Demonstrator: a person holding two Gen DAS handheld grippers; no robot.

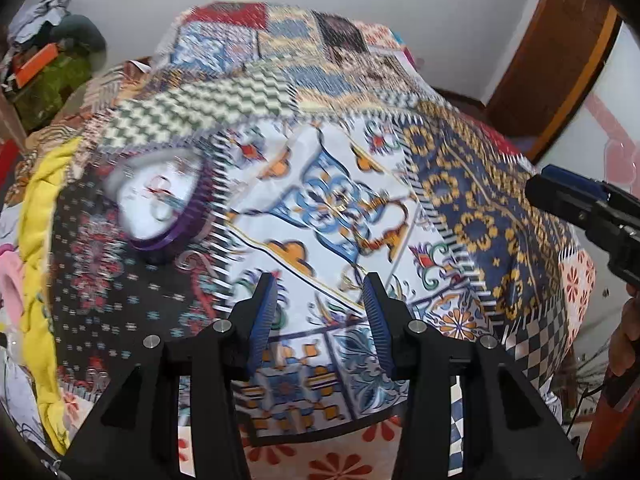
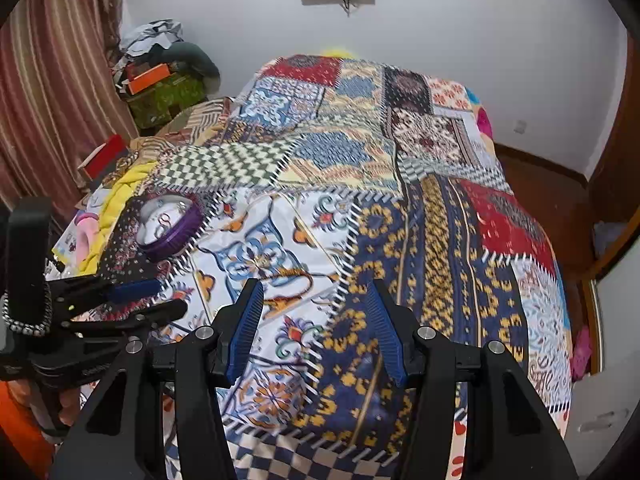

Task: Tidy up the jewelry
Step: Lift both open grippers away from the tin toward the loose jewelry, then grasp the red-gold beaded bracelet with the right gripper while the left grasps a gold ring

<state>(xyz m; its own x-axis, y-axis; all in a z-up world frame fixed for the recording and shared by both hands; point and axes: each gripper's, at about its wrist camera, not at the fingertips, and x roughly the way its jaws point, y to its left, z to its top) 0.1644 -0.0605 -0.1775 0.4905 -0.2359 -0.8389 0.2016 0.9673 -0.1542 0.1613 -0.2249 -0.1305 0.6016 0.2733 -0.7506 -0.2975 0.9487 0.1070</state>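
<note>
A round purple jewelry box (image 2: 170,236) with a white lining sits on the patchwork quilt (image 2: 400,240) at the left; small rings or earrings (image 2: 163,221) lie inside. The left wrist view shows the same box (image 1: 160,204) blurred, ahead and to the left of my left gripper (image 1: 320,292), which is open and empty above the quilt (image 1: 320,200). My right gripper (image 2: 314,292) is also open and empty, over the quilt's near middle. Each gripper appears in the other's view: the left gripper (image 2: 152,298) at the left, the right gripper (image 1: 560,194) at the right.
A yellow braided cushion (image 2: 120,188) and pink items (image 2: 84,232) lie left of the box. A green box under an orange one (image 2: 164,92) stands by the striped curtain (image 2: 52,100). A wooden door frame (image 1: 552,60) is at the right. The quilt drops off at the near edge.
</note>
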